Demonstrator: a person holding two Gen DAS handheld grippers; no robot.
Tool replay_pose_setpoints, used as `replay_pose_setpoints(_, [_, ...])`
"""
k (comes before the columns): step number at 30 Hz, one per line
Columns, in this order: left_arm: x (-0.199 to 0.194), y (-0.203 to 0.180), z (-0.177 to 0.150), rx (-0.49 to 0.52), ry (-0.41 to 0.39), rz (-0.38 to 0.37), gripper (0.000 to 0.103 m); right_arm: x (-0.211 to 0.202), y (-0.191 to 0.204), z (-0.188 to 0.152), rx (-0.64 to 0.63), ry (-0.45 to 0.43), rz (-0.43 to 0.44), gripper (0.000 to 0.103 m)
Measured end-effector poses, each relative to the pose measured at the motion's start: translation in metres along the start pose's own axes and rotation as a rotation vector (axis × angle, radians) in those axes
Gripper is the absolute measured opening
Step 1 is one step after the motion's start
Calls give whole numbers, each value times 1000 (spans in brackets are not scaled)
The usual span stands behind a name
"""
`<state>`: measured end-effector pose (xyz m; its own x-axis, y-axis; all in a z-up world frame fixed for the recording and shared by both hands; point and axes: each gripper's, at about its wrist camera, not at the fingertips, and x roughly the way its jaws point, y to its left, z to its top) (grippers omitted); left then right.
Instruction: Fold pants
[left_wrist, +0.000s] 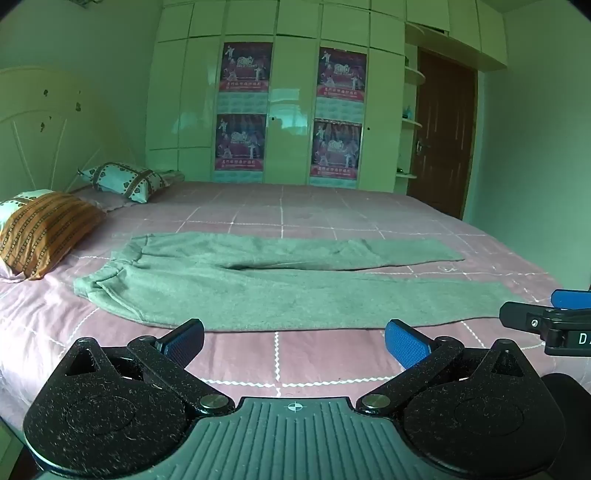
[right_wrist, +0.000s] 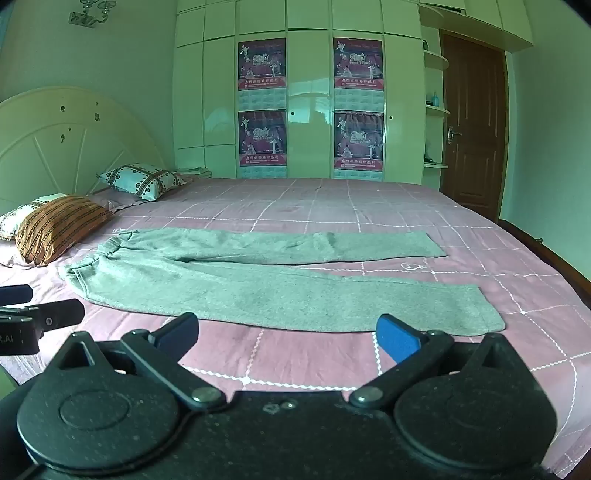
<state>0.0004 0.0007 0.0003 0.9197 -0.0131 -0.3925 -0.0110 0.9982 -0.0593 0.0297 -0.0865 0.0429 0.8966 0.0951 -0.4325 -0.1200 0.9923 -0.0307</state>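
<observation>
Grey-green pants (left_wrist: 258, 284) lie spread flat on the pink checked bed (left_wrist: 332, 210), waistband to the left, both legs stretched to the right. The right wrist view shows the same pants (right_wrist: 258, 291), the nearer leg ending at a hem on the right. My left gripper (left_wrist: 294, 341) hovers open just short of the near edge of the nearer leg, nothing between its blue pads. My right gripper (right_wrist: 288, 334) is open too, above the sheet before that leg's lower part. Each gripper's fingers show at the edge of the other's view.
Two pillows lie at the head of the bed on the left, an orange striped pillow (left_wrist: 48, 229) and a white patterned pillow (left_wrist: 125, 181), below a cream headboard (left_wrist: 44, 129). A wardrobe (left_wrist: 291, 92) with posters fills the far wall; a brown door (left_wrist: 443, 133) stands at the right.
</observation>
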Motion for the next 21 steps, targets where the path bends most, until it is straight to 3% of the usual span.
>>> replay_pose_setpoints(21, [-2, 2, 0, 3, -6, 19, 103, 1, -2, 0, 5, -4, -8, 97])
